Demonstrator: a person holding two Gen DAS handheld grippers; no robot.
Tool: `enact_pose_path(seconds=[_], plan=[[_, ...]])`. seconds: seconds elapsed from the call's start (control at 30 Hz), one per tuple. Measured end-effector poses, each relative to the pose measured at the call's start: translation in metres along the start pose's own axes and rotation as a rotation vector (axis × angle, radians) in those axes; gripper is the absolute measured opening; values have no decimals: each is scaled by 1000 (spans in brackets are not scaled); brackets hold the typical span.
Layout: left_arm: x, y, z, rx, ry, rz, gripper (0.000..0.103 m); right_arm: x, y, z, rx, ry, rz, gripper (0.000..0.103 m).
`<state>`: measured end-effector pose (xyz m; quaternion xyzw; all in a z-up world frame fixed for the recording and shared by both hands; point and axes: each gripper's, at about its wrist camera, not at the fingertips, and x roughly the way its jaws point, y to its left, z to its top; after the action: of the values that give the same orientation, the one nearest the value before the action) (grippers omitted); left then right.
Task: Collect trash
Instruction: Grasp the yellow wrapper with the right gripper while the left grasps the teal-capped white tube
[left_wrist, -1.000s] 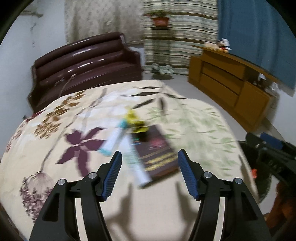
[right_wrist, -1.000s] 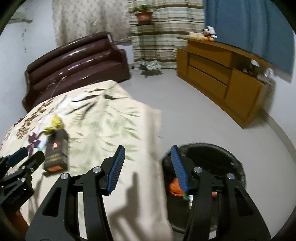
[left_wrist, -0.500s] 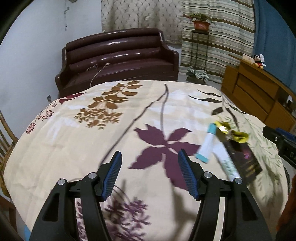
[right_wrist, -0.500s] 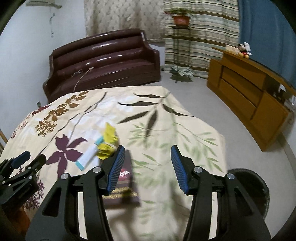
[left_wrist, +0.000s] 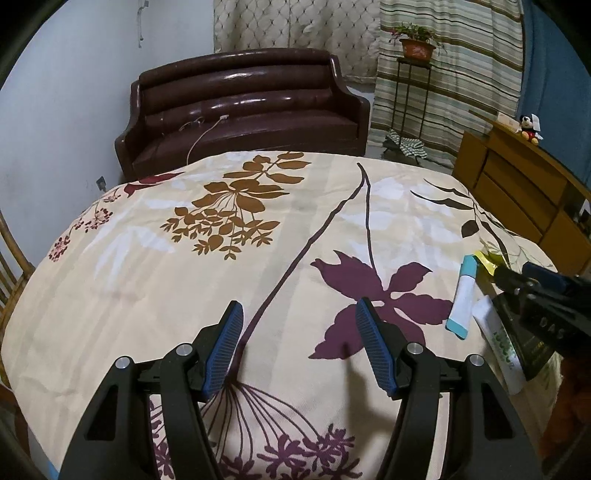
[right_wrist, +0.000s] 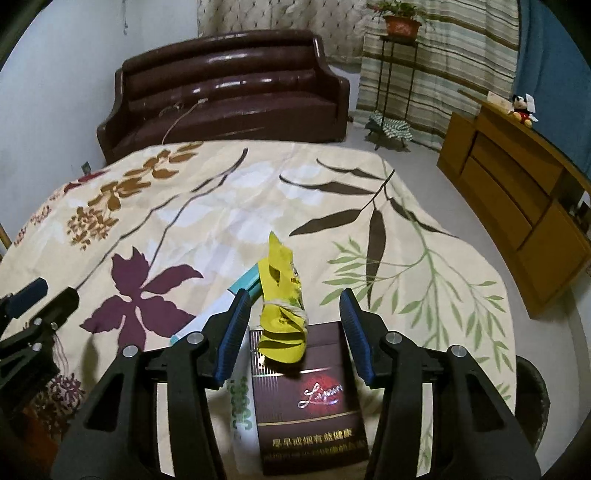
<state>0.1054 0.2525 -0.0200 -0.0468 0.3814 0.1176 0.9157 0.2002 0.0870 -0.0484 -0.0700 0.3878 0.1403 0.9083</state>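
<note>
On the floral tablecloth (right_wrist: 229, 206) lies a cluster of trash: a crumpled yellow wrapper (right_wrist: 282, 332) resting on a dark maroon carton (right_wrist: 310, 406), a white box with teal ends (right_wrist: 218, 310) and a white tube with green print (right_wrist: 240, 406). My right gripper (right_wrist: 294, 297) hovers over the wrapper and carton. Its jaws are closing, with the wrapper between them but untouched by the pads. My left gripper (left_wrist: 300, 306) is open over bare cloth beside a purple flower print. The white box (left_wrist: 463, 295) and tube (left_wrist: 498, 347) lie to its right.
A black bin (right_wrist: 532, 398) stands on the floor past the table's right edge. Behind the table is a dark brown sofa (left_wrist: 240, 107), at the right a wooden cabinet (right_wrist: 517, 192), near the curtain a plant stand (right_wrist: 399, 55). A cane chair (left_wrist: 7, 266) is at the left.
Both grippers swung left. The right one went from above the bin to above the wrapper and carton, and its jaws narrowed a little. The left one moved off the trash onto bare cloth.
</note>
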Motion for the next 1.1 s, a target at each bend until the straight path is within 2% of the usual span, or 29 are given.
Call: enact_pose_path(seconds=[0.13,0.17,0.5,1.1], plan=[[5,-2,1,-1,11,-18,63,7,3,0,-11,18,-8,31],[6,-3,1,0,13,-22,63,8,3,-1,-13,19,-9,25],[9,-31,5,40,17,-75,63,-4,-9,2,13,-30,-22,25],[37,-102,16,167,63,-150,63,-12,-100,-19,154,-37,-100,25]])
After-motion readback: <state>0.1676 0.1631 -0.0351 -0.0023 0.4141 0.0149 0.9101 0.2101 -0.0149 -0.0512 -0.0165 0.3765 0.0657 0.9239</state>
